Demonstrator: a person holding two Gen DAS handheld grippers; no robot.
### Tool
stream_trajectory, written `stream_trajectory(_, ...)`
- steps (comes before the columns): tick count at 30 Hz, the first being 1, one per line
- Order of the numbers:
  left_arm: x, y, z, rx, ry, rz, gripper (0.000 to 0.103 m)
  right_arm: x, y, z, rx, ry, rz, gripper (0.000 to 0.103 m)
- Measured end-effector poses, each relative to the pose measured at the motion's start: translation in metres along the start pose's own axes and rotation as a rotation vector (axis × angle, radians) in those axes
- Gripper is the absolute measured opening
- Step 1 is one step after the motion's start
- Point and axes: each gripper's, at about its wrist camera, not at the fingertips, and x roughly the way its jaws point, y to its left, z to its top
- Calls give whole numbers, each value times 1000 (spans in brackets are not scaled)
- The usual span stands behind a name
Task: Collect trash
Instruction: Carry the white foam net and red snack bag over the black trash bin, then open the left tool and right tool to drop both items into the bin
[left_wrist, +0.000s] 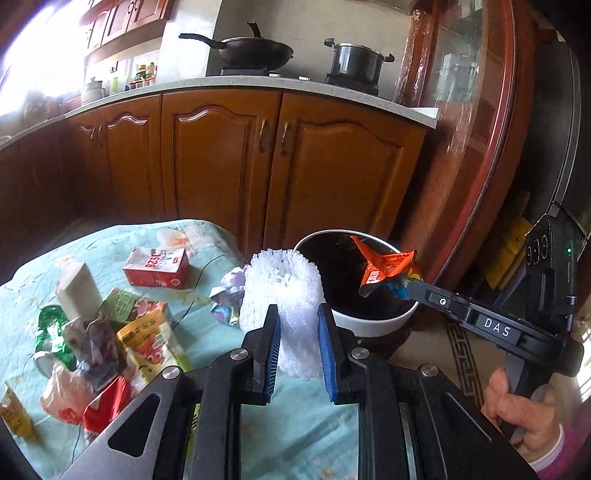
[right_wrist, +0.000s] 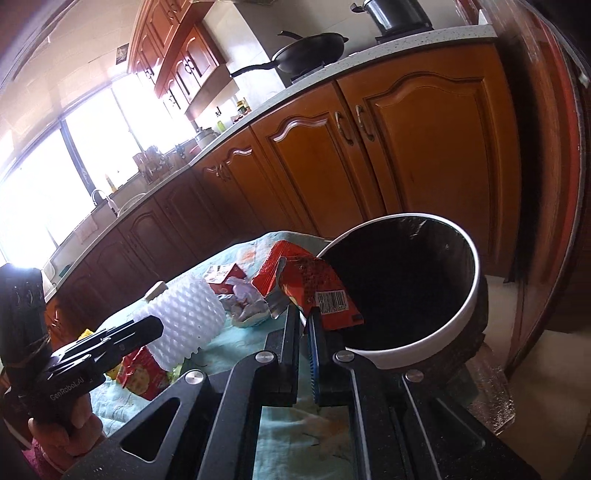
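Left gripper: clamped on a white foam net sleeve, blue pads pressed against both its sides; the sleeve is raised above the table.
Right gripper: fingers nearly together, pinching an orange-red snack wrapper by its lower edge.
Wrapper position: held over the near rim of the bin, its barcode side facing the right wrist camera; the left wrist view shows it hanging above the bin opening.
Bin: round, white-walled, lined in black, standing just off the right edge of the table.
Table: covered with a pale teal floral cloth.
Remaining litter, left side: red and white carton, green foil wrapper, yellow snack pouch, red wrapper, pinkish plastic bag, upright white cylinder.
Remaining litter, centre: crumpled shiny wrapper, lying just left of the foam sleeve.
Obstructions: the foam sleeve hides part of the bin's left rim from the left wrist camera; the right gripper's body crosses in front of the bin's right side.
Surroundings: wooden cabinets behind the table, with a wok and a lidded pot on the stove above.
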Motion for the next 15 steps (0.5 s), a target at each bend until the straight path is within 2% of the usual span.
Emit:
stream_trajectory(8, 72, -22, 36, 28, 63, -36, 20, 16, -35, 21, 21, 29, -65, 5)
stream_trajectory(15, 129, -32, 57, 47, 130, -29, 20, 33, -54, 36, 13, 61, -112, 7)
